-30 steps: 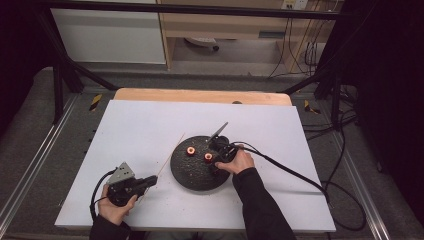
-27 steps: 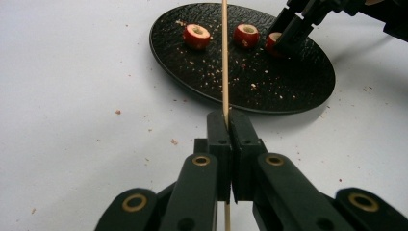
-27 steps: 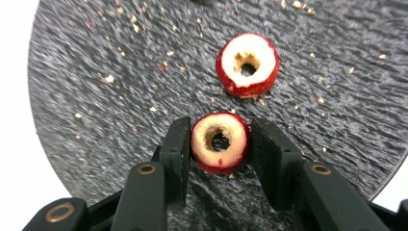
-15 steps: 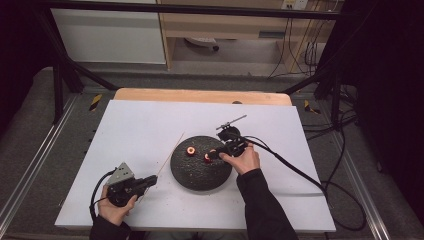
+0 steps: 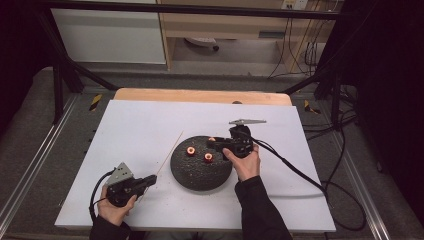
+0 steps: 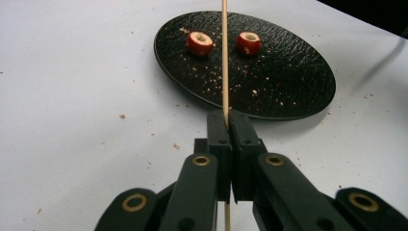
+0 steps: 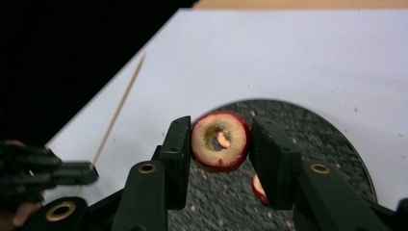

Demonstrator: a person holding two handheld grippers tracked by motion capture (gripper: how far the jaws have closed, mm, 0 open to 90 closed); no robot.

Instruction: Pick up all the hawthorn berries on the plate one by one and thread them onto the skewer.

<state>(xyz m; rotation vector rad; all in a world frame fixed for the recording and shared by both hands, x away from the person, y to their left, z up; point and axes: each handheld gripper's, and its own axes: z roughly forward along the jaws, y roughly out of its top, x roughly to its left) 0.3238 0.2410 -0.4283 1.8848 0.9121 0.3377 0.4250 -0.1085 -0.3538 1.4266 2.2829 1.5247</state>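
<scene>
**Operator:** Status, starting nearest the camera?

**Technician:** At the lower left of the high view, the left gripper rests low over the white surface. In the left gripper view its jaws are fully closed on a thin wooden skewer, which runs straight up the frame toward the black plate. Farther in, at the centre of the high view, the right gripper hovers above the plate. Its jaws are nearly closed — clamped on a cored red fruit ring, gripped by its outer skin on both sides, with the hole facing the camera.

**Operator:** And the remaining pieces?

**Technician:** Two more rings and lie side by side on the far part of the plate in the left gripper view, apart from each other.

**Operator:** How should the step in hand be done?

**Technician:** In my judgement the ring is to be threaded onto the skewer. Keep the skewer level and motionless. Bring the ring to the tip with its hole square to the shaft — any tilt will drive the point into the flesh. Grip pressure should stay light; the fruit looks soft and could split. Slide on slowly, then release.
</scene>
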